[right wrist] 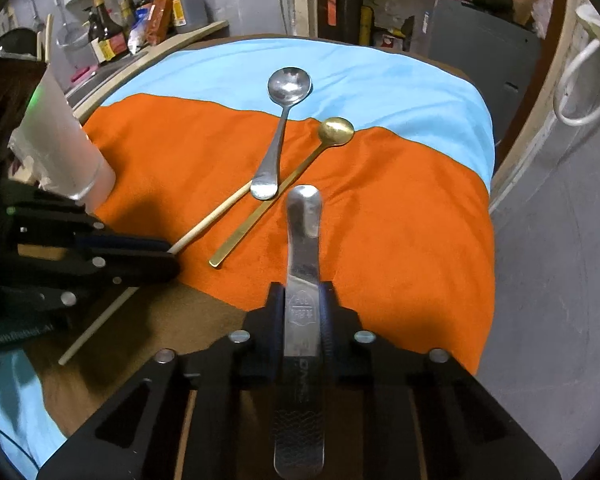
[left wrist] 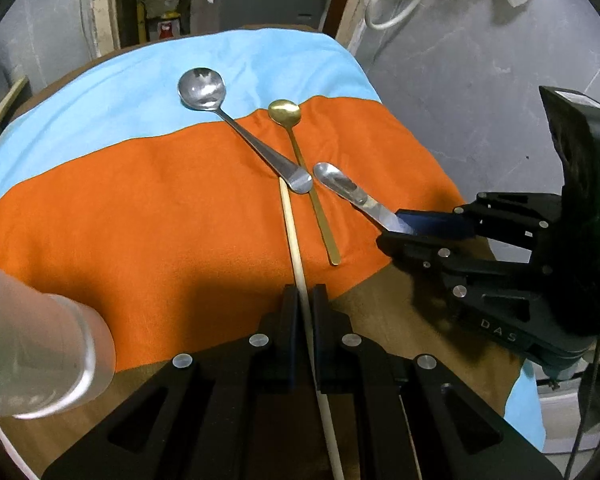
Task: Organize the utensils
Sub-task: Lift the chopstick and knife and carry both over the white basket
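My left gripper (left wrist: 303, 292) is shut on a thin pale wooden stick (left wrist: 294, 240), whose far tip lies under the handle end of a large steel spoon (left wrist: 202, 88). My right gripper (right wrist: 302, 288) is shut on a flat steel utensil (right wrist: 304, 232), and its rounded end points forward over the orange cloth (right wrist: 400, 220). A slim gold spoon (right wrist: 336, 131) lies diagonally between the two, beside the steel spoon (right wrist: 289, 85). In the left wrist view the right gripper (left wrist: 396, 224) comes in from the right, holding the steel utensil (left wrist: 340, 184). The left gripper (right wrist: 168, 256) shows at the left of the right wrist view.
An orange cloth (left wrist: 140, 200) and a blue cloth (left wrist: 100, 80) cover most of the brown table (left wrist: 380, 312). A gloved hand (left wrist: 40, 352) is at the lower left. Bottles (right wrist: 112, 36) stand on a counter behind. The table drops off to a grey floor on the right.
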{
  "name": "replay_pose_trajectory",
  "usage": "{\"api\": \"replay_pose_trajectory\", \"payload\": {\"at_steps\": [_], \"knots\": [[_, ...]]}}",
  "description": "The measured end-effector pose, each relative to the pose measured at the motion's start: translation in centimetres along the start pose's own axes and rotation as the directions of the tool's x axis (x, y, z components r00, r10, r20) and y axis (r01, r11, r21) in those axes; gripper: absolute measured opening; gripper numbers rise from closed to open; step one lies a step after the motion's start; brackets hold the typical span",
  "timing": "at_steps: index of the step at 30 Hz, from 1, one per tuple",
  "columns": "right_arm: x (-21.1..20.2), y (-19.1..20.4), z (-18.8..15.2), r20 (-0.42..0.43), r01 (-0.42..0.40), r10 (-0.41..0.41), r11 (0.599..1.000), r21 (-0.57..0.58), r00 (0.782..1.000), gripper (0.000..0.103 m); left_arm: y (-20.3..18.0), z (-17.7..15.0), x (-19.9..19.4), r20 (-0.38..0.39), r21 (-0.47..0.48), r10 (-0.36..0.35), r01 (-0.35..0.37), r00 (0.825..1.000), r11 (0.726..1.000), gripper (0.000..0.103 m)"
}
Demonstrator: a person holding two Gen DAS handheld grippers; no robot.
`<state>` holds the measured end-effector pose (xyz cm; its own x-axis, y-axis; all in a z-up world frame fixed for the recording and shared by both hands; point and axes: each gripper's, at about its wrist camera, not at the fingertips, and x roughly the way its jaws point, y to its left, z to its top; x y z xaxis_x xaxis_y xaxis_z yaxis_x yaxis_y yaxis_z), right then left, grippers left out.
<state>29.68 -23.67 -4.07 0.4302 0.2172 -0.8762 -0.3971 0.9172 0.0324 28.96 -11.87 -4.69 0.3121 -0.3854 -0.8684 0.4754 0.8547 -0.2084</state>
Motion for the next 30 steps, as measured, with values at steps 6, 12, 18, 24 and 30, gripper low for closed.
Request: {"api": "replay_pose_trajectory", "payload": {"at_steps": [6,12,18,24,30], "knots": [[-1.3,-0.3,-1.3,0.097,-0.071,0.062,0.993,0.091,0.993,0.015,0.7,-2.6,-2.8,0.157,-0.049,-0.072,0.080,0.985,0.996,0.002],[-4.1,0.9,-3.8,0.324,-0.132,0.087,0.984,0.118,0.942,0.015,0.4,-5.7,-7.0,0.404,-0.030,-0.089,0.111,0.910,0.993,0.002],[-7.6,2.6,-4.3,0.532,-0.178,0.108,0.981,0.083,0.840,0.015,-0.3,-7.2,-10.8,0.599,-0.021,-0.038,0.063,0.800,0.998,0.002],[-10.8,5.0,-3.1,0.692,-0.179,0.120,0.984,0.014,0.712,0.015,-1.1,-7.8,-13.6,0.738,-0.020,0.035,-0.030,0.674,0.999,0.002],[-12.9,6.7,-0.8,0.779,-0.202,0.165,0.978,-0.051,0.605,0.015,0.3,-7.4,-16.2,0.812,-0.048,0.076,-0.064,0.579,0.997,0.002]]}}
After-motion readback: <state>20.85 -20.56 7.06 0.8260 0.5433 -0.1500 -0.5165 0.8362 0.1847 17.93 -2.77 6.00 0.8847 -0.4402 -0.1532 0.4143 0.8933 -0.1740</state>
